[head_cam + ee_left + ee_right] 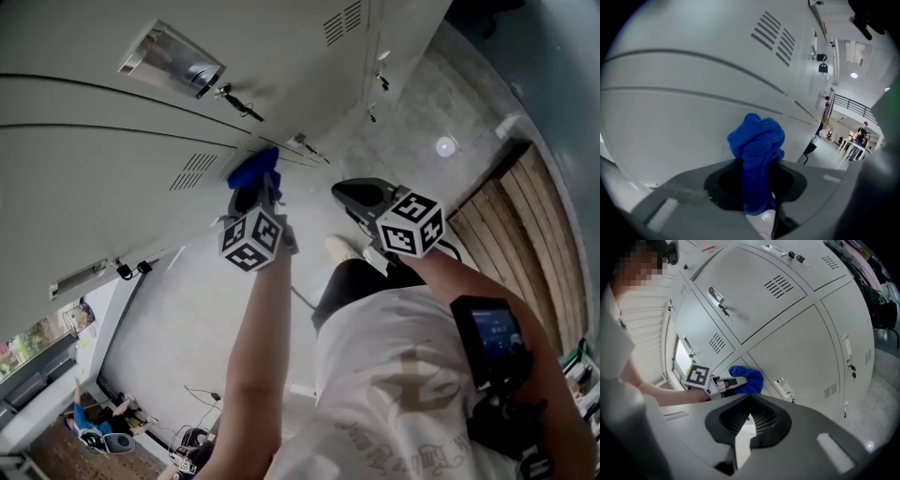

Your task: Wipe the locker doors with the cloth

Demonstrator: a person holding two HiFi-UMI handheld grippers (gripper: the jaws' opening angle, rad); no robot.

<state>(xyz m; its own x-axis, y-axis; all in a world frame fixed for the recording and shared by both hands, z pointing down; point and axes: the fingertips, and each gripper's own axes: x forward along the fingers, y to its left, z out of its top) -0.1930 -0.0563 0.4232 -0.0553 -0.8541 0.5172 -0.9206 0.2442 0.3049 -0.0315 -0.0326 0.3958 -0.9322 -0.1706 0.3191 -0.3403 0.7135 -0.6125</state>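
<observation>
A bunched blue cloth is clamped in my left gripper, which is shut on it. The cloth is pressed against a grey locker door near the seam between two doors. In the left gripper view the cloth sticks up out of the jaws, right against the door. My right gripper hangs away from the lockers, over the floor, shut and holding nothing. Its own view looks across at the cloth, the left gripper and the bank of doors.
Each door has a recessed handle, a key lock and vent slots. Grey concrete floor runs along the lockers, with wooden boards at the right. My shoe is below. People stand far off.
</observation>
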